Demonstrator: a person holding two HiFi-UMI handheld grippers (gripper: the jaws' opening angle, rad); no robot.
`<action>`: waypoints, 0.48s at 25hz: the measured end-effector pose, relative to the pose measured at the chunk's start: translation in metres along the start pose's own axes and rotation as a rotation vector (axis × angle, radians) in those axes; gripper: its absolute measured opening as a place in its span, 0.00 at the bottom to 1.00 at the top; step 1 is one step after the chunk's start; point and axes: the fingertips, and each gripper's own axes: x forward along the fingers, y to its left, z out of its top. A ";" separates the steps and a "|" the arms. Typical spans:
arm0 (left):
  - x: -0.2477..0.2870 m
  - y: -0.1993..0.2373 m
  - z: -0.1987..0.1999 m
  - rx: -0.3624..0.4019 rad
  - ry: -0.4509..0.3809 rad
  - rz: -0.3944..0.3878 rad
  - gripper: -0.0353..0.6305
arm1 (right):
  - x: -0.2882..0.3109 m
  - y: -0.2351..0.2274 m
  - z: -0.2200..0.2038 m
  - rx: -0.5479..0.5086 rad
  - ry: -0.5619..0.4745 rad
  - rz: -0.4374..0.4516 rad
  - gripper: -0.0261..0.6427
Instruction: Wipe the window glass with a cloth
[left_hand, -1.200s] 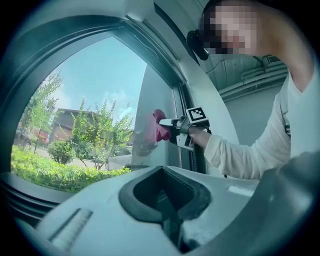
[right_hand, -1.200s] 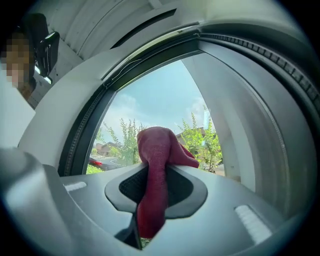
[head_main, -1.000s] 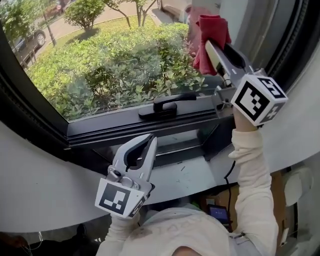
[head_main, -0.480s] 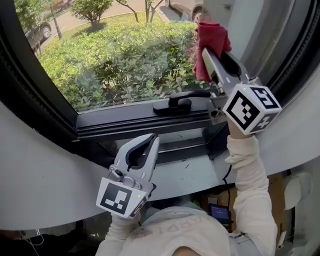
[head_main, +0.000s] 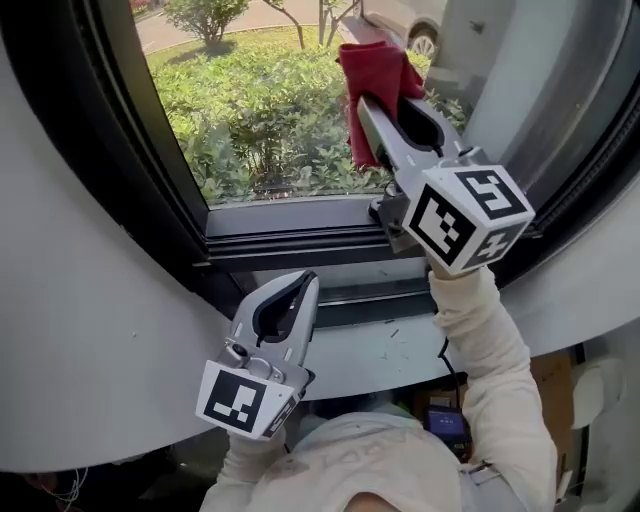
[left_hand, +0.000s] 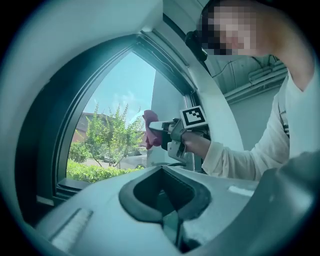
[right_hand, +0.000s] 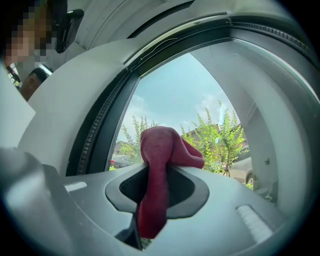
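The window glass fills the far part of your view, with a green hedge and trees outside it. A dark frame runs down its left side and along its near edge. A pale curved wall surrounds the frame on the left. A pale sill lies below the frame, near you.

Your right arm, in a cream sleeve, reaches far and up toward the right part of the glass. Your right gripper is raised in front of the pane, jaws pointing away from you. Its marker cube is nearest the camera. In the right gripper view its jaws are clenched on a red cloth. One bunch stands up beyond the tips, and a strip hangs back through the hollow between the jaws.

In the head view the cloth sits over the right part of the glass, well above the lower frame. You cannot tell whether it is pressed on the pane.

Your left gripper hangs low on the near left, over the sill and just below the frame, well apart from the cloth. In the left gripper view its jaws are closed tip to tip with nothing between them. Beyond them you see the cloth against the glass.
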 end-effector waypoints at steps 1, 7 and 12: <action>-0.005 0.005 0.000 -0.001 0.001 0.003 0.06 | 0.008 0.012 -0.001 -0.005 -0.004 0.012 0.18; -0.029 0.023 0.002 -0.002 0.006 0.014 0.05 | 0.046 0.075 -0.001 -0.004 -0.008 0.100 0.18; -0.040 0.031 0.006 -0.002 0.000 0.022 0.05 | 0.063 0.109 -0.008 -0.009 0.013 0.163 0.18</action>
